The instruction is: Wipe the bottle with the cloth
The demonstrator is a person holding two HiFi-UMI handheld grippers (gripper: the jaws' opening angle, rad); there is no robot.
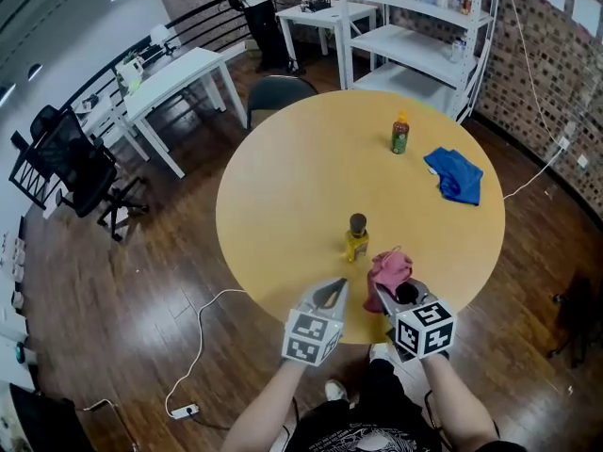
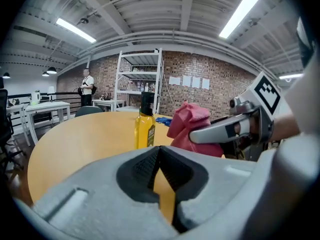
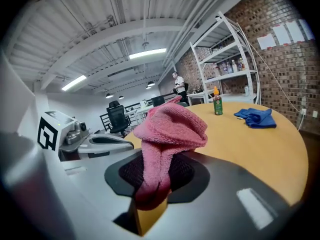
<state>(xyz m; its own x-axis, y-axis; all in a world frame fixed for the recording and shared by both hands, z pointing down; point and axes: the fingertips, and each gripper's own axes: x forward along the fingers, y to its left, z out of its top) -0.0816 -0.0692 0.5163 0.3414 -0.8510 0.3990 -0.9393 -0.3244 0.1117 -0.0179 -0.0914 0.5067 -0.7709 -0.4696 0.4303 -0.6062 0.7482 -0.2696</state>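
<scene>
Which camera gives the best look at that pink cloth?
The right gripper view: the pink cloth fills its middle, weave clear, pinched between the right gripper's jaws. The head view shows it small, from above, near the yellow bottle. The left gripper view shows it sideways, partly behind the right gripper.

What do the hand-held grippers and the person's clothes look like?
The left hand-held gripper and right hand-held gripper are light grey shells with black textured pads. Each carries a cube of black-and-white square markers. The person wears a dark top.
</scene>
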